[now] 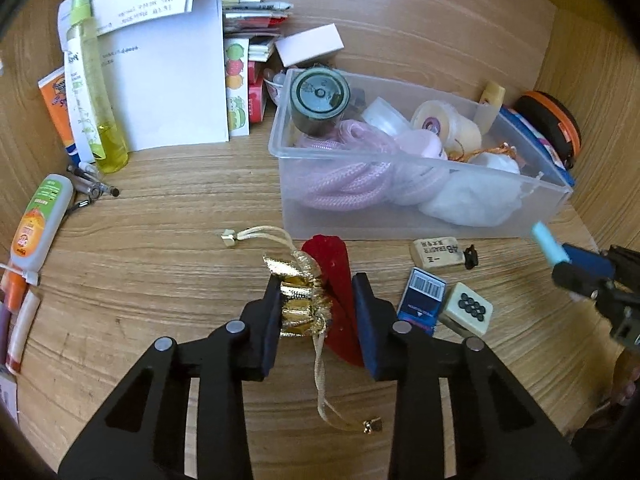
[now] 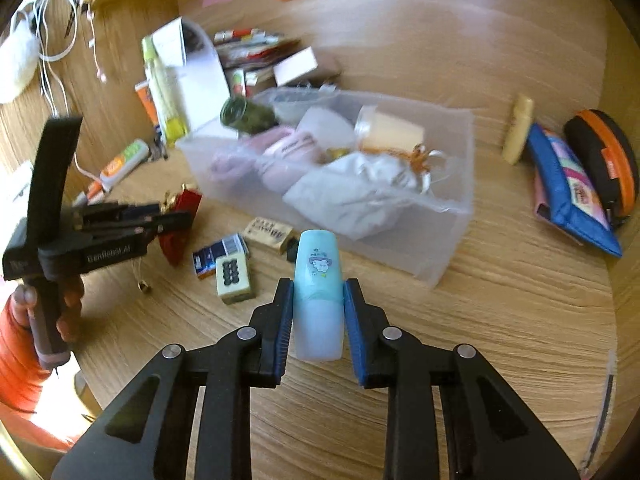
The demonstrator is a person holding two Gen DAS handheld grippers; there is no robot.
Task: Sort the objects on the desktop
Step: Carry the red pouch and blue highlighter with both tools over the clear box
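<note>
Left wrist view: the left gripper (image 1: 316, 292) has its jaws drawn in most of the way, clamped on a small pouch (image 1: 310, 300) of red cloth with a crumpled gold top. Its gold cord (image 1: 332, 396) dangles toward 6 o'clock, and another loop of cord trails toward 10 o'clock. The pouch sits near the centre of the wooden desk (image 1: 180, 208). At 1 o'clock stands a clear plastic bin (image 1: 420, 216) filled with pink rope, a dark jar and white items. Just in front of the bin, toward 3 o'clock of the pouch, lie an eraser (image 1: 436, 253), a small blue box (image 1: 422, 300) and a mahjong tile (image 1: 468, 307), the box and tile touching. At 3 o'clock the right gripper (image 1: 576, 270) enters, carrying a pale blue tube (image 1: 548, 244). A yellow spray bottle (image 1: 96, 84) leans at 11 o'clock against white papers.

Right wrist view: the right gripper (image 2: 318, 300) is nearly closed, its blue pads pressing both sides of the pale blue tube (image 2: 319, 292), which stands upright between them with a cartoon print on its cap. The bin (image 2: 452, 216) is at 12 o'clock beyond it. The left gripper (image 2: 176, 216) is at 9 o'clock holding the pouch (image 2: 180, 220), with a hand (image 2: 52, 304) on its handle. The tile (image 2: 234, 278), blue box (image 2: 218, 256) and eraser (image 2: 268, 234) lie at 10 o'clock of the tube. A blue pencil case (image 2: 568, 196) rests at 2 o'clock.
</note>
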